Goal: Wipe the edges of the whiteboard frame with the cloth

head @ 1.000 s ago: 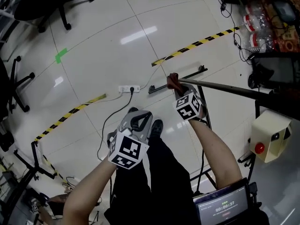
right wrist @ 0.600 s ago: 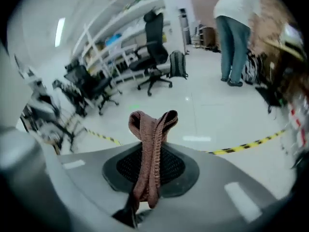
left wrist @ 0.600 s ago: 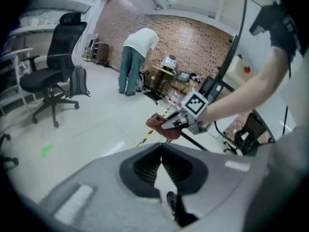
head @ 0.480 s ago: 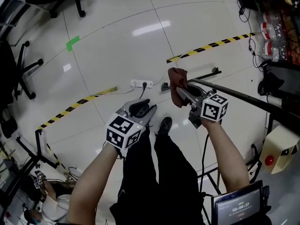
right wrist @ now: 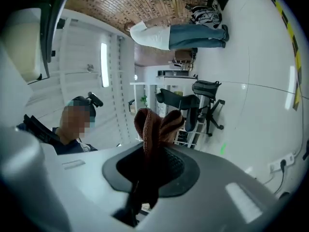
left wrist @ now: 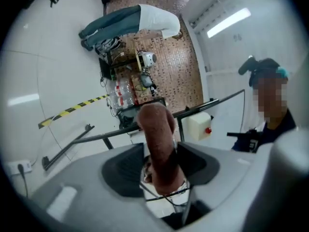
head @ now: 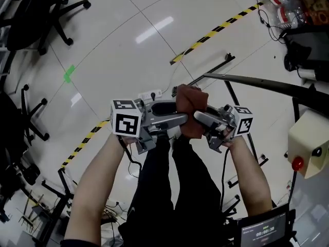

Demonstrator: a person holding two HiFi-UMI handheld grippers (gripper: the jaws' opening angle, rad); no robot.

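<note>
Cloth (head: 191,101) partly behind right hand-held gripper (head: 198,118)

head view: above, steeply down | both gripper views: facing each other (very close) | shared: cloth (head: 191,104)

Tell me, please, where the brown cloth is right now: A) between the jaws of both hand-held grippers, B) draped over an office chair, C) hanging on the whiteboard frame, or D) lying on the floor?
A: the cloth is clamped in the right hand-held gripper and also stands between the jaws of the left hand-held gripper, held up above the floor.
</note>
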